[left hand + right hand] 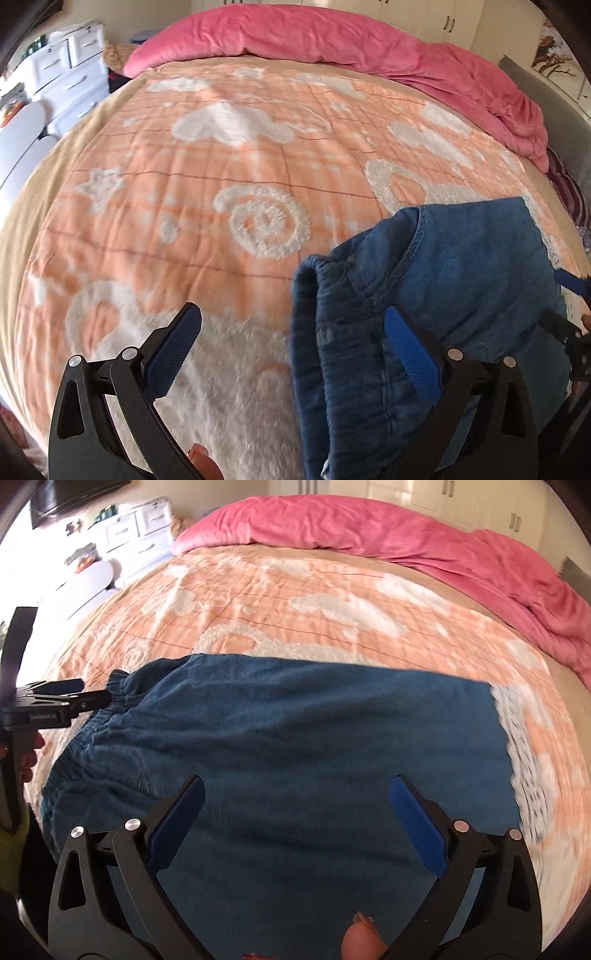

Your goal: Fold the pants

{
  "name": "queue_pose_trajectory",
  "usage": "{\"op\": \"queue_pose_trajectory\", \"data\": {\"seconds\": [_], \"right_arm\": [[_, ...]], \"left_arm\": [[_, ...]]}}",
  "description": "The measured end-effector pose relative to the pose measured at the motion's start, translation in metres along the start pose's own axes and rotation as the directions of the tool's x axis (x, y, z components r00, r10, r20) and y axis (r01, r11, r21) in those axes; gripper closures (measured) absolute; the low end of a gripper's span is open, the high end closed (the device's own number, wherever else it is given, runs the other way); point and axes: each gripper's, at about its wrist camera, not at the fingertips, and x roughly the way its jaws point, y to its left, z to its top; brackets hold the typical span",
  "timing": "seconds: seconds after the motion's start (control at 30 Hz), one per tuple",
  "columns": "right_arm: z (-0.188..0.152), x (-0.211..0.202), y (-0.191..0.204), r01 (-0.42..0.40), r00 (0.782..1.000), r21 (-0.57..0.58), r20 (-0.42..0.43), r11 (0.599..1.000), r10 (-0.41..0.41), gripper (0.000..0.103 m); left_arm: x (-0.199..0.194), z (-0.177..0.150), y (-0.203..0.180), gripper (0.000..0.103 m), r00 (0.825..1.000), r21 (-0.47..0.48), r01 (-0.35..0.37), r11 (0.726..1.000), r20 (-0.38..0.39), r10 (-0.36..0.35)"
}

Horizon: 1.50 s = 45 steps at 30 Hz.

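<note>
Blue pants (288, 746) lay folded near the bed's near edge on an orange blanket (207, 155). Right gripper (297, 812) hovered over them, fingers apart. Left gripper (291, 345) likewise apart; only right view showed lace hem (524, 746).

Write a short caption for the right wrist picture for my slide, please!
Open right gripper hovering over blue pants on the peach bedspread, left gripper by the waistband.

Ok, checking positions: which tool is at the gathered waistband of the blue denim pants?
The left tool, at the gathered waistband of the blue denim pants; the right tool hangs open over their plain middle.
</note>
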Motion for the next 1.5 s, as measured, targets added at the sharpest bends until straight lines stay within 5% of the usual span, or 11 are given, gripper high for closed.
{"op": "queue_pose_trajectory", "data": {"seconds": [0.1,0.3,0.43,0.63,0.7,0.8,0.87,0.93,1.1,1.23,1.5], "right_arm": [[0.016,0.015,-0.001,-0.036,0.999,-0.018,-0.026,0.999,0.035,0.008],[0.047,0.044,0.003,-0.081,0.995,-0.079,-0.058,0.994,0.076,0.009],[0.067,0.058,0.015,-0.076,0.996,-0.174,-0.061,0.982,0.067,0.009],[0.093,0.079,0.037,-0.084,0.992,-0.330,-0.114,0.940,0.048,0.009],[0.097,0.084,0.043,-0.095,0.990,-0.364,-0.128,0.926,0.052,0.016],[0.095,0.089,0.055,-0.145,0.984,-0.417,-0.152,0.897,0.088,0.043],[0.091,0.089,0.062,-0.178,0.980,-0.428,-0.161,0.886,0.118,0.084],[0.083,0.081,0.066,-0.174,0.983,-0.435,-0.127,0.884,0.131,0.091],[0.061,0.032,0.047,-0.195,0.978,-0.320,0.012,0.927,0.209,0.096],[0.035,-0.011,0.040,-0.210,0.968,-0.262,0.081,0.942,0.239,0.096],[-0.047,-0.068,0.060,-0.285,0.943,-0.238,0.105,0.928,0.316,0.096]], "left_arm": [[0.012,0.007,0.000,0.007,0.994,-0.008,0.112,0.994,-0.004,-0.112],[0.033,0.011,-0.005,0.059,0.987,-0.002,0.161,0.987,0.012,-0.161],[0.028,0.010,-0.001,0.074,0.982,-0.007,0.184,0.983,0.042,-0.183],[-0.017,-0.001,-0.011,0.076,0.959,0.087,0.182,0.979,0.205,-0.196],[-0.029,-0.006,-0.016,0.076,0.950,0.121,0.168,0.978,0.244,-0.194],[-0.042,-0.014,-0.021,0.076,0.939,0.160,0.167,0.973,0.276,-0.206],[-0.044,-0.017,-0.022,0.076,0.939,0.170,0.158,0.973,0.278,-0.201],[-0.043,-0.019,-0.022,0.076,0.943,0.170,0.140,0.975,0.277,-0.183],[-0.048,-0.021,-0.008,0.076,0.935,0.128,0.196,0.972,0.275,-0.225],[-0.065,-0.038,-0.016,0.075,0.918,0.192,0.223,0.956,0.289,-0.272],[-0.110,-0.090,-0.023,0.071,0.900,0.260,0.229,0.938,0.310,-0.306]]}}
